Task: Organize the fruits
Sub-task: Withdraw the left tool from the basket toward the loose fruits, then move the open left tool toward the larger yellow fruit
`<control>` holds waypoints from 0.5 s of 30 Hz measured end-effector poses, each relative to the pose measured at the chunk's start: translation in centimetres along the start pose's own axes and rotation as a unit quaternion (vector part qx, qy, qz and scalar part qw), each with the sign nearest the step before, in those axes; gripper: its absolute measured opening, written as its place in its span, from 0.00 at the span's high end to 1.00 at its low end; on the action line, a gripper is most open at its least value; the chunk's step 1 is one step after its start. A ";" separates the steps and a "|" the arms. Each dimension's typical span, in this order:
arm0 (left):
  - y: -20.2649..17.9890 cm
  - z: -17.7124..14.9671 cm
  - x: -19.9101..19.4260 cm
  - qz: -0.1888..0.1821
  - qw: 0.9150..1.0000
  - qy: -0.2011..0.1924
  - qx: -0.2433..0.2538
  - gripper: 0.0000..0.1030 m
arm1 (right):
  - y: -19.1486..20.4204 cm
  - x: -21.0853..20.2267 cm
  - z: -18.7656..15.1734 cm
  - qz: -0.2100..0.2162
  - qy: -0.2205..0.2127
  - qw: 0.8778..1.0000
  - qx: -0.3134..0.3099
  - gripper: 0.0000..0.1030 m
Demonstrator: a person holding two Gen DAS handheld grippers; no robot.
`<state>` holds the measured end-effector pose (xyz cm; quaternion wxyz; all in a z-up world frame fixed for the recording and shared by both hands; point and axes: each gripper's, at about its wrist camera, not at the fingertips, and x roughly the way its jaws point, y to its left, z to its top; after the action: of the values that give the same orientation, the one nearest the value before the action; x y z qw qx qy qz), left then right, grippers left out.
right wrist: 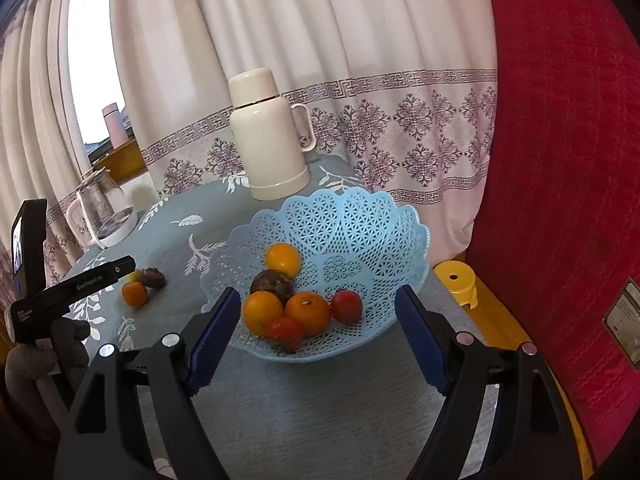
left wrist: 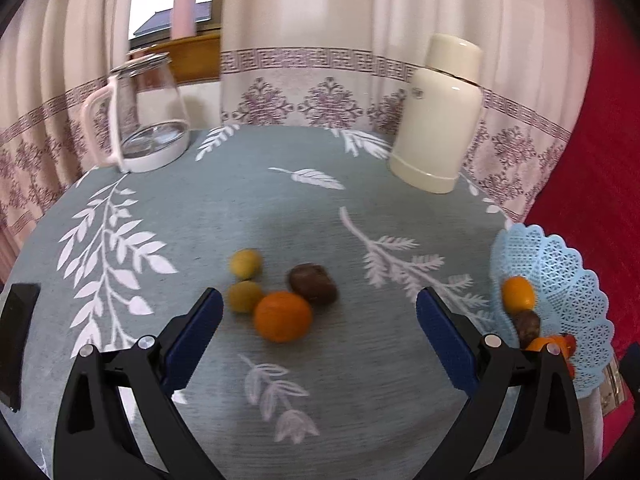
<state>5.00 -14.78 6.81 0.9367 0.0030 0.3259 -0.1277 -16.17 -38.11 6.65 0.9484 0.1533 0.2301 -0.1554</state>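
Surface (left wrist: 224, 216) — round, under a grey-green leaf-print cloth, carrying everything listed below.

Basket (right wrist: 360, 216) — pale blue lattice bowl sitting at the right edge of the surface, already holding several oranges, two red fruits and a dark one.

Left claw (left wrist: 320, 312) — jaws standing wide apart, gripping nothing; it is pointing down and forward at the loose fruit, which is lying just ahead, between the blue pads (left wrist: 192, 344) and slightly left of centre. This is the nearer claw by far.

Right claw (right wrist: 316, 332) — jaws likewise spread, empty, hovering at the basket's near rim, well apart from the loose cluster.

Loose orange (left wrist: 282, 316) — nearest of the cluster, round, no long axis to align with.

Brown fruit (left wrist: 313, 283) — touching the orange, behind and right.

Two yellow-green fruits (left wrist: 245, 280) — behind and left, blurred.
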 end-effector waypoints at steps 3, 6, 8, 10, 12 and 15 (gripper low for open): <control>1.5 -0.1 0.2 0.010 1.000 0.004 -0.013 0.04 | 0.5 0.1 -0.3 0.005 0.004 1.000 -0.005 0.23; 2.9 -0.2 0.4 0.021 0.999 0.008 -0.025 0.04 | 0.9 0.2 -0.5 0.009 0.008 1.000 -0.009 0.23; 3.7 -0.2 0.6 0.028 0.999 0.008 -0.031 0.04 | 1.1 0.3 -0.7 0.011 0.010 1.000 -0.012 0.23; 4.4 -0.3 0.8 0.035 0.999 0.010 -0.036 0.04 | 1.4 0.4 -0.8 0.013 0.012 1.000 -0.016 0.23; 5.1 -0.3 1.0 0.042 0.998 0.013 -0.041 0.04 | 1.5 0.5 -0.9 0.015 0.014 1.000 -0.017 0.23; 6.0 -0.3 1.5 0.051 0.997 0.017 -0.048 0.04 | 1.7 0.6 -1.1 0.017 0.016 1.000 -0.019 0.23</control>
<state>7.34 -9.32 5.19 0.9356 -0.0230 0.3465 -0.0640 -15.49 -36.31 5.84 0.9497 0.1419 0.2456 -0.1328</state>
